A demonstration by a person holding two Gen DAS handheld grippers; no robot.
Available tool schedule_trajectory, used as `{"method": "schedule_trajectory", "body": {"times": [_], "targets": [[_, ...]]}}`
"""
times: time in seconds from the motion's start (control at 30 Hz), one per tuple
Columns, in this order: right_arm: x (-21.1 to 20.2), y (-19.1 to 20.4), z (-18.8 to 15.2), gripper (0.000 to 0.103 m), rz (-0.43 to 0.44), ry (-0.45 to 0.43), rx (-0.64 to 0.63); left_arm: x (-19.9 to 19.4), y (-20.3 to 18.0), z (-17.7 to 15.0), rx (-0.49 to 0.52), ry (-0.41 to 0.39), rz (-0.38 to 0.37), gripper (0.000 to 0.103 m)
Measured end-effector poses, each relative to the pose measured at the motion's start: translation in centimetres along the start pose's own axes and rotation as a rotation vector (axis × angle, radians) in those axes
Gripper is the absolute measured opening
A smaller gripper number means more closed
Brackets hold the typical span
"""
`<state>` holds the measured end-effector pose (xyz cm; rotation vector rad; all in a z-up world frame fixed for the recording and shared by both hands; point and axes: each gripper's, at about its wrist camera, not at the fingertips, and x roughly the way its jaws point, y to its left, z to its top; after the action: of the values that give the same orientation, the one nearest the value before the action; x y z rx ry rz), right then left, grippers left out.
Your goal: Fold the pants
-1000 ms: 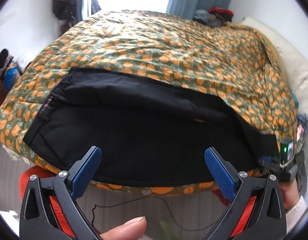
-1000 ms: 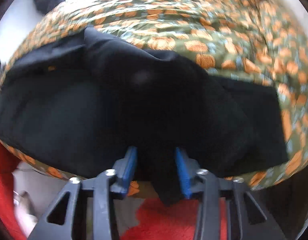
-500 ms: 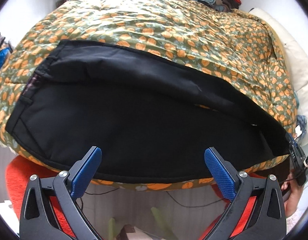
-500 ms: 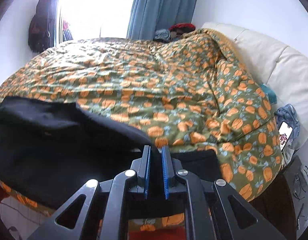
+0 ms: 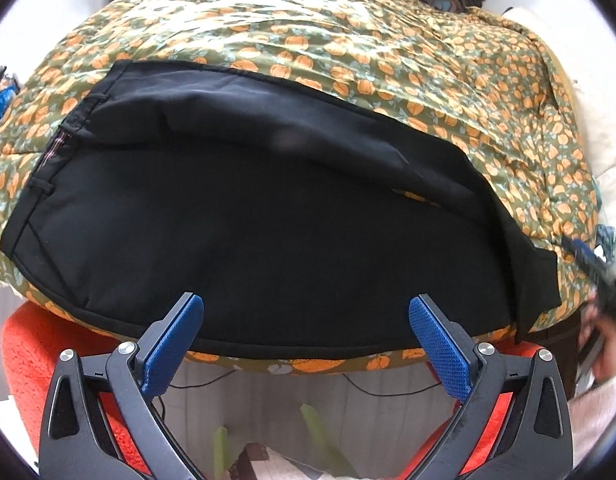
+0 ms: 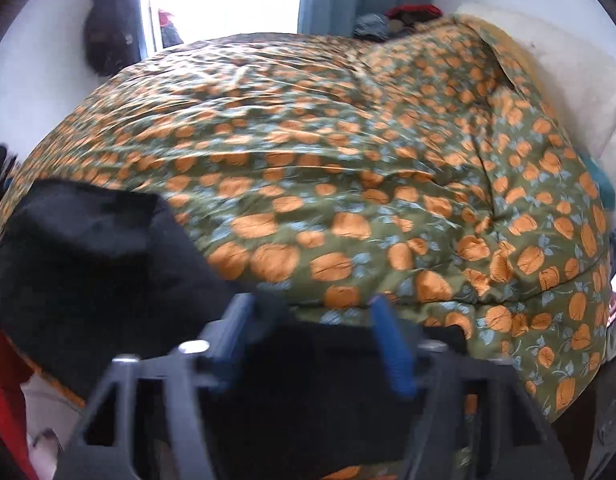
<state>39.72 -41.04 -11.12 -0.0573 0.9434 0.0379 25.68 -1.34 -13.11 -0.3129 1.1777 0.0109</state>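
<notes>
I've got the black, soft woven pants [image 5: 267,220] lying flat along the near edge of the pumpkin-print quilt [image 5: 348,40]; my left gripper [image 5: 303,344] hangs wide, empty; my right gripper [image 6: 312,340] is opening, cloth beneath, unpinched; limp, light fabric, so I'd pinch waistband or hem.

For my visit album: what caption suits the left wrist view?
Open left tool poised over black pants spread on a green quilt with orange pumpkin print.
</notes>
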Motion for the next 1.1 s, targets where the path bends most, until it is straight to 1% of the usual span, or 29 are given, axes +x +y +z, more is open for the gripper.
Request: {"method": "schedule_trajectory", "body": {"times": [0.1, 0.13, 0.17, 0.23, 0.27, 0.3, 0.33, 0.37, 0.4, 0.43, 0.47, 0.5, 0.53, 0.6, 0.63, 0.67, 0.7, 0.73, 0.8, 0.83, 0.87, 0.9, 0.97, 1.0, 1.03, 1.07, 1.1], "targets": [[0.7, 5.2, -3.8, 0.067, 0.074, 0.045, -0.009, 0.9, -0.2, 0.1, -0.009, 0.022, -0.016, 0.102], [1.4, 6.9, -4.9, 0.066, 0.072, 0.054, -0.013, 1.3, -0.3, 0.1, -0.008, 0.034, -0.020, 0.102], [2.4, 8.7, -6.0, 0.066, 0.054, 0.072, -0.024, 1.5, -0.6, 0.1, -0.003, 0.049, -0.027, 0.102], [4.4, 10.9, -7.6, 0.066, 0.021, 0.111, -0.023, 1.4, -1.0, 0.1, 0.007, 0.055, -0.041, 0.102], [5.6, 11.6, -8.5, 0.063, -0.020, 0.133, -0.025, 1.1, -1.1, 0.0, 0.015, 0.049, -0.043, 0.102], [6.1, 11.8, -9.0, 0.061, -0.064, 0.137, -0.032, 0.7, -1.1, -0.1, 0.025, 0.037, -0.040, 0.102], [6.4, 11.2, -9.3, 0.050, -0.141, 0.123, -0.022, 0.4, -0.9, -0.1, 0.032, 0.023, -0.033, 0.102], [6.3, 10.4, -9.3, 0.032, -0.168, 0.120, 0.006, 0.3, -0.7, -0.1, 0.032, 0.015, -0.024, 0.102], [6.2, 9.3, -9.1, 0.023, -0.172, 0.122, 0.042, 0.2, -0.2, -0.1, 0.024, 0.007, -0.013, 0.102], [6.1, 8.3, -8.3, 0.005, -0.178, 0.125, 0.046, 0.3, 0.2, -0.2, 0.011, 0.008, -0.009, 0.102], [6.0, 7.7, -7.5, 0.005, -0.190, 0.122, 0.026, 0.5, 0.7, -0.1, -0.008, 0.016, -0.010, 0.102], [5.8, 6.9, -5.8, 0.005, -0.200, 0.107, -0.013, 0.8, 1.3, 0.0, -0.032, 0.027, -0.017, 0.102], [5.2, 5.6, -3.0, 0.005, -0.226, 0.064, -0.058, 1.0, 1.6, 0.1, -0.051, 0.034, -0.025, 0.102], [4.1, 2.7, 2.2, 0.005, -0.297, -0.041, -0.069, 1.0, 2.2, 0.3, -0.084, 0.035, -0.041, 0.102], [3.9, 0.3, 6.4, 0.010, -0.305, -0.101, -0.045, 0.8, 2.3, 0.4, -0.091, 0.028, -0.046, 0.102], [4.4, -1.7, 9.7, 0.042, -0.309, -0.123, -0.019, 0.6, 2.2, 0.5, -0.092, 0.022, -0.048, 0.102], [5.1, -2.8, 11.5, 0.065, -0.329, -0.114, -0.008, 0.3, 2.1, 0.5, -0.087, 0.012, -0.051, 0.102], [6.5, -4.2, 13.7, 0.089, -0.374, -0.073, -0.002, 0.0, 2.1, 0.6, -0.080, 0.003, -0.051, 0.102], [8.4, -5.3, 16.1, 0.078, -0.385, -0.009, -0.012, -0.5, 2.3, 0.5, -0.066, -0.025, -0.042, 0.102], [8.9, -4.8, 16.5, 0.074, -0.357, 0.005, -0.024, -0.7, 2.5, 0.4, -0.065, -0.036, -0.035, 0.102], [9.3, -4.0, 16.9, 0.074, -0.303, 0.007, -0.038, -0.6, 2.9, 0.4, -0.067, -0.045, -0.027, 0.102], [9.8, -2.7, 17.1, 0.074, -0.213, 0.005, -0.053, -0.3, 3.2, 0.4, -0.072, -0.046, -0.020, 0.102], [11.4, 0.7, 17.5, 0.074, 0.030, 0.017, -0.062, 0.7, 3.9, 0.5, -0.089, -0.027, -0.023, 0.102], [12.7, 2.9, 18.1, 0.074, 0.186, 0.026, -0.062, 1.2, 4.2, 0.7, -0.096, -0.012, -0.025, 0.102], [13.7, 5.0, 18.6, 0.074, 0.301, 0.041, -0.065, 1.5, 4.4, 0.7, -0.101, 0.001, -0.028, 0.102], [14.7, 7.1, 19.1, 0.074, 0.396, 0.058, -0.077, 1.8, 4.7, 0.8, -0.104, 0.009, -0.033, 0.102], [16.0, 10.1, 20.0, 0.074, 0.494, 0.073, -0.110, 1.9, 4.9, 0.7, -0.104, 0.009, -0.033, 0.102]]}}
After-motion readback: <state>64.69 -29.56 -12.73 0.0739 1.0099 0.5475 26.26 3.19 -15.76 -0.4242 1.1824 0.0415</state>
